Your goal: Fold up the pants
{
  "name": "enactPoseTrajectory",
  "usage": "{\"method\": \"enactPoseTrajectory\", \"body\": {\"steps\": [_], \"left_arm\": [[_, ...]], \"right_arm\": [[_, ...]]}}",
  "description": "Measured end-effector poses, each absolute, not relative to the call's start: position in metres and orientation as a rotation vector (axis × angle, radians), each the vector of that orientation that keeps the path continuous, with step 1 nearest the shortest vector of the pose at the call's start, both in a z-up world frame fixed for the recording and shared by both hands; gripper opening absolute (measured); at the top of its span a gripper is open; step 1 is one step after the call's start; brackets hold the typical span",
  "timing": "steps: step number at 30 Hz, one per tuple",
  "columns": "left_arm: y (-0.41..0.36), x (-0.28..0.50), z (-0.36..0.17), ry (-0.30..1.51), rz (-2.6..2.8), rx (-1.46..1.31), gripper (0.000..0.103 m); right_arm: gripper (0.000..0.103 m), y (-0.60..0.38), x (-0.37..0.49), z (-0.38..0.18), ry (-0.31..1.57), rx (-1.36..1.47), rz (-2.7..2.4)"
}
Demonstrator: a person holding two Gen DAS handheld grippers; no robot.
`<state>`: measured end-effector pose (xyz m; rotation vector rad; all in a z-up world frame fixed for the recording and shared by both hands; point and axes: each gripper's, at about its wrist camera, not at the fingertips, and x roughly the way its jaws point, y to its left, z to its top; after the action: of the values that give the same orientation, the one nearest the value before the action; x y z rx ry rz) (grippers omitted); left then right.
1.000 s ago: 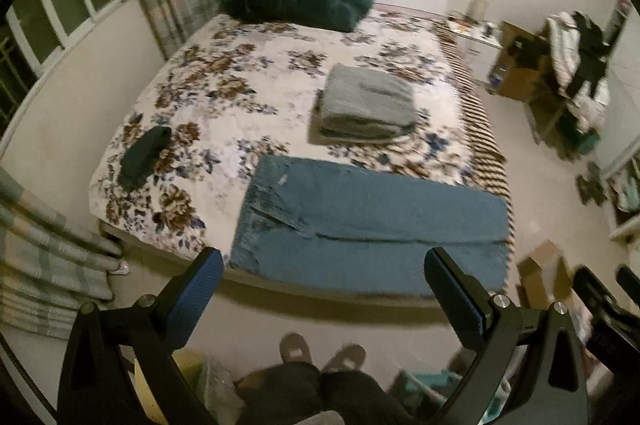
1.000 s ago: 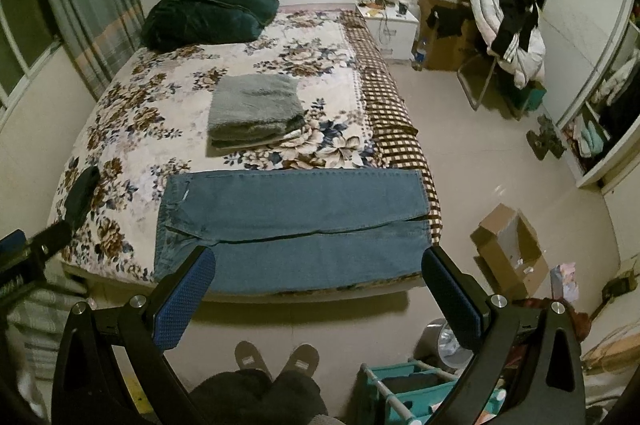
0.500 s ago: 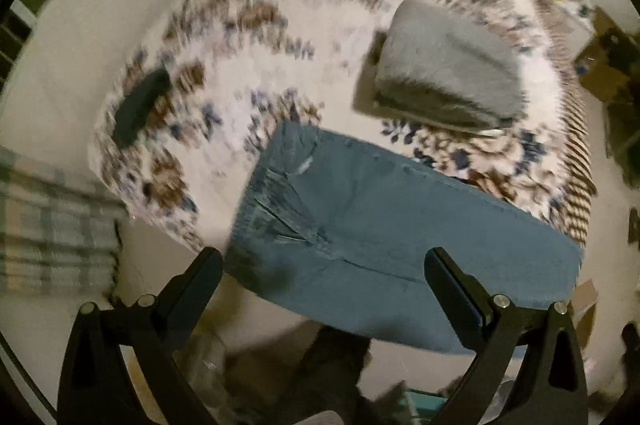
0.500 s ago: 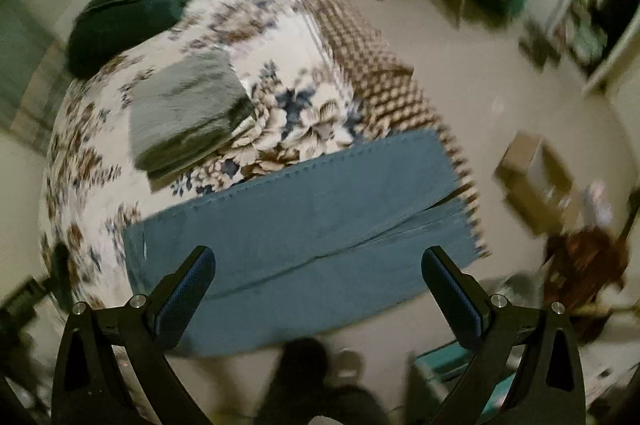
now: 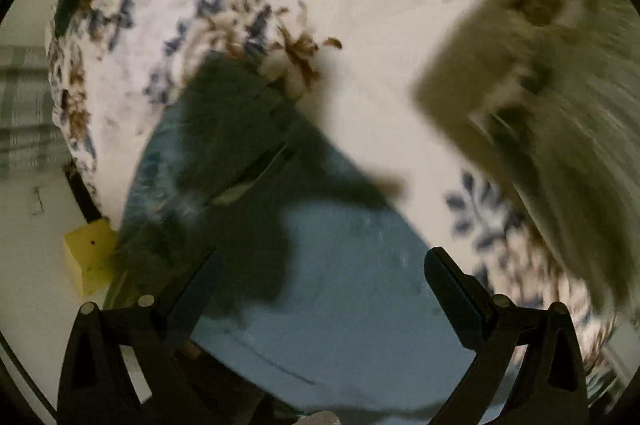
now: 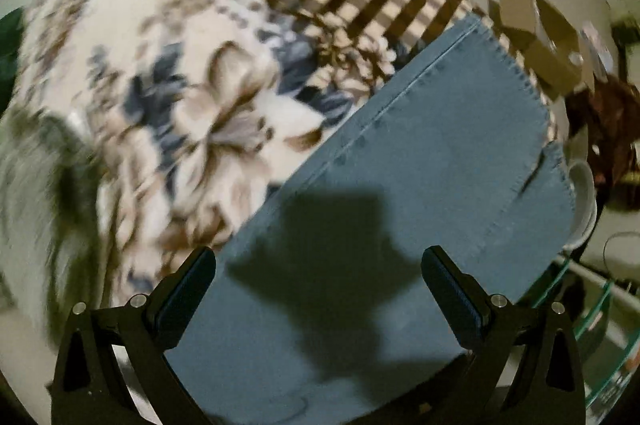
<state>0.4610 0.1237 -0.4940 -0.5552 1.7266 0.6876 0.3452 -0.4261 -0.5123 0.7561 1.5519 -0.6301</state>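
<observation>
Left wrist: blurred blue denim pants [image 5: 352,265] flat, floral bedspread [image 5: 360,5].

The jeans [image 5: 352,265] lie on the floral bedspread [image 5: 360,5] along its near edge. In the left wrist view a folded blanket [image 5: 540,129] rests on the spread at 2 o'clock of them. In the right wrist view a cardboard box [image 6: 536,37] sits on the floor at 1 o'clock, past the jeans' hems.

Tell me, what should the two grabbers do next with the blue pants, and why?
Probably lower both onto the jeans and pinch. The left gripper and right gripper are wide open and hold nothing, with denim lying flat on the floral bedspread right below them. The right one faces the hem end.
</observation>
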Motion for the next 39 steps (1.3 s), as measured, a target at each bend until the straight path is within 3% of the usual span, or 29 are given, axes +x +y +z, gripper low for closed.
{"method": "enactPoseTrajectory", "body": {"steps": [5, 7, 9, 10, 12, 13, 15, 20, 30, 39], "left_arm": [[0.138, 0.468, -0.536, 1.754, 0.781, -0.581, 0.103], [0.139, 0.465, -0.537, 1.725, 0.798, -0.551, 0.089], [0.137, 0.46, -0.534, 1.687, 0.799, -0.516, 0.055], [0.137, 0.458, -0.533, 1.664, 0.777, -0.525, 0.052], [0.133, 0.45, -0.524, 1.607, 0.72, -0.545, 0.027], [0.13, 0.446, -0.518, 1.58, 0.697, -0.548, 0.024], [0.124, 0.436, -0.505, 1.533, 0.658, -0.55, 0.011], [0.125, 0.403, -0.468, 1.433, 0.607, -0.572, 0.008], [0.129, 0.306, -0.386, 1.274, 0.502, -0.654, 0.006], [0.147, 0.206, -0.395, 1.305, 0.478, -0.651, 0.005]], "right_arm": [[0.103, -0.439, 0.359, -0.566, 1.635, 0.763, -0.744], [0.101, -0.442, 0.363, -0.585, 1.638, 0.787, -0.753], [0.086, -0.444, 0.364, -0.597, 1.643, 0.807, -0.75], [0.081, -0.443, 0.36, -0.597, 1.643, 0.818, -0.744], [0.061, -0.443, 0.358, -0.604, 1.655, 0.82, -0.741], [0.055, -0.445, 0.355, -0.606, 1.646, 0.82, -0.744], [0.023, -0.445, 0.349, -0.606, 1.618, 0.814, -0.739], [0.01, -0.442, 0.333, -0.602, 1.562, 0.836, -0.683], [0.007, -0.427, 0.285, -0.548, 1.463, 0.859, -0.529], [0.007, -0.449, 0.179, -0.476, 1.432, 0.817, -0.459]]}}
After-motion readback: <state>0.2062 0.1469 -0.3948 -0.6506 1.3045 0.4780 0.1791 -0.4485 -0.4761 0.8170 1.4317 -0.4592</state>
